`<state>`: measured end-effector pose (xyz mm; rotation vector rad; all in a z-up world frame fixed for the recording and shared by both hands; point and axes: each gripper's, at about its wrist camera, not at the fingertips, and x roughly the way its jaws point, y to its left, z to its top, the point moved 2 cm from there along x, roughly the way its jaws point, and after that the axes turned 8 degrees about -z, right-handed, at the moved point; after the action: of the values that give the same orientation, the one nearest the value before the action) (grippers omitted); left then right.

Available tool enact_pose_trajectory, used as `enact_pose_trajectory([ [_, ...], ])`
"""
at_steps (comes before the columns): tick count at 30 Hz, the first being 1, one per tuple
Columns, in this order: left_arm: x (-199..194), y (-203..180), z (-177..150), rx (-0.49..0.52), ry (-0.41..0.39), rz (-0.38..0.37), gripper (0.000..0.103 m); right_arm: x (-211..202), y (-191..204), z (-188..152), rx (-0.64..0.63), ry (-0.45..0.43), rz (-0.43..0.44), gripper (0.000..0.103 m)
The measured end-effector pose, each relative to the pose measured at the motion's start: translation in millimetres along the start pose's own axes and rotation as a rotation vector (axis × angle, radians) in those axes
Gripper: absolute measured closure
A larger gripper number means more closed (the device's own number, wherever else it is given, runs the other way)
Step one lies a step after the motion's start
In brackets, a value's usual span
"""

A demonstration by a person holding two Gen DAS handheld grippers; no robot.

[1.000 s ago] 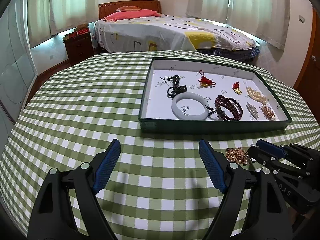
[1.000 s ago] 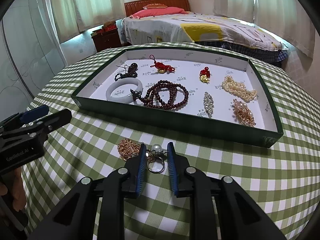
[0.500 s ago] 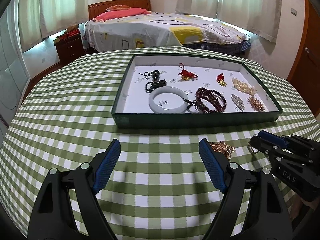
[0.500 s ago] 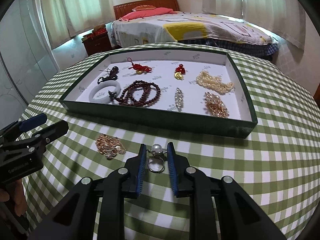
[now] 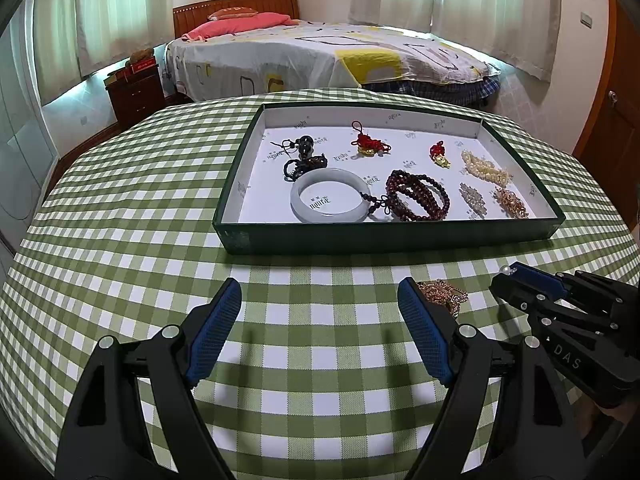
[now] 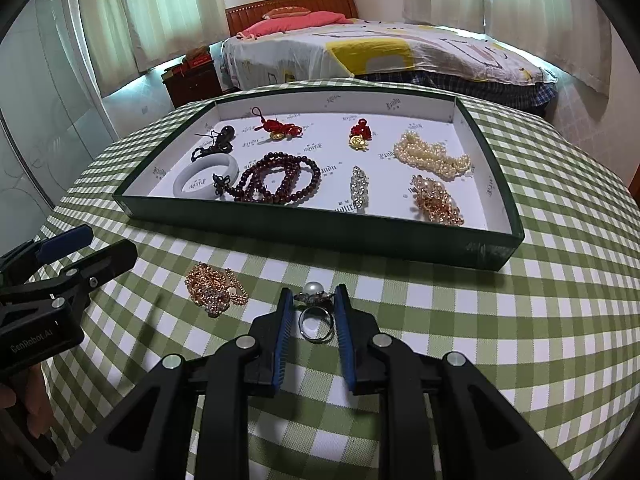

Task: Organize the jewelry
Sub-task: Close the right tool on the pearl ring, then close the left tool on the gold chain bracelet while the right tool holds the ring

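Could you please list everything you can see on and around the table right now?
Green-walled, white-lined shallow tray: one, on the table.
White jade bangle: one, tray's near left.
Dark red bead bracelet: one coil, beside the bangle.
Black corded pendant: one, tray's far left.
Red-knot gold charms: two, far row.
Cream pearl strand: one, tray's right.
Silver rhinestone piece: one, near middle.
Gold chain bracelet: one, near right.
Rose-gold chain pile: one, on the cloth.
Pearl-topped silver ring: one, between the right jaws.
Green checked tablecloth: one.
Bed: one, behind.
Left gripper: black, blue pads, open.
Right gripper: closed on the ring.
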<state>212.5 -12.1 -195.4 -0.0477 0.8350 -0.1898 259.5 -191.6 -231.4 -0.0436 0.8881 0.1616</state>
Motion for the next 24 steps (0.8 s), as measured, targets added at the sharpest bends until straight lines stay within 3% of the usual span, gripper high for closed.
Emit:
enact_pose_trajectory([
  [14, 3.6, -14.0, -0.7, 0.024, 0.010, -0.021, 0.024, -7.6, -7.2, -4.0, -0.015, -0.012, -0.014, 0.083],
  [24, 13.6, -46.1, 2.7, 0.068, 0.017, -0.068, 0.024, -12.4, -32.1, -3.9, 0.035, -0.014, -0.032, 0.083],
])
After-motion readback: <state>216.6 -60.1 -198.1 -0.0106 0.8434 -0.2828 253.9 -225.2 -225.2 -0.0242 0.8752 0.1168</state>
